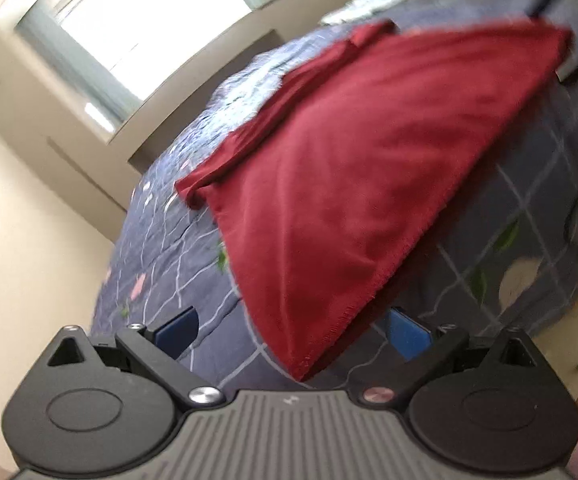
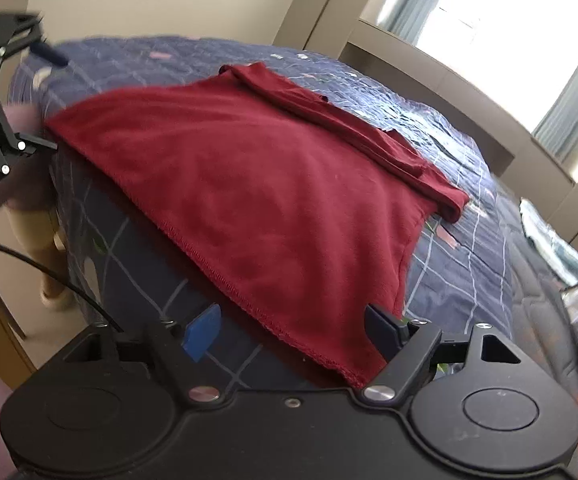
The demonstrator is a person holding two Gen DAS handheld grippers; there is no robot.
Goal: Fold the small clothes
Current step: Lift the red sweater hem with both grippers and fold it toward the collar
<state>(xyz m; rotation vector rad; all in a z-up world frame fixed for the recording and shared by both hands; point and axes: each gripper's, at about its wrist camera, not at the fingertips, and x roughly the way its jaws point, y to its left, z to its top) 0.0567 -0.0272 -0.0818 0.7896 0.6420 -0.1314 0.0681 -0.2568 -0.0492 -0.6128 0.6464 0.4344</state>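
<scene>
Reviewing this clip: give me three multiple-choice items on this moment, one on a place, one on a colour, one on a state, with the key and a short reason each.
1. Where does the garment lie?
A. on the quilted bed cover
B. on the floor
C. on a chair

2. What colour is the garment?
A. white
B. dark red
C. green

3. How does the left hand-held gripper stand?
A. shut on the garment's corner
B. shut on nothing
C. open, with the corner between its fingers

Key:
1 A, the blue cover shows all around the garment.
2 B, it is dark red in both views.
3 C, the blue pads stand wide apart, clear of the corner.
</scene>
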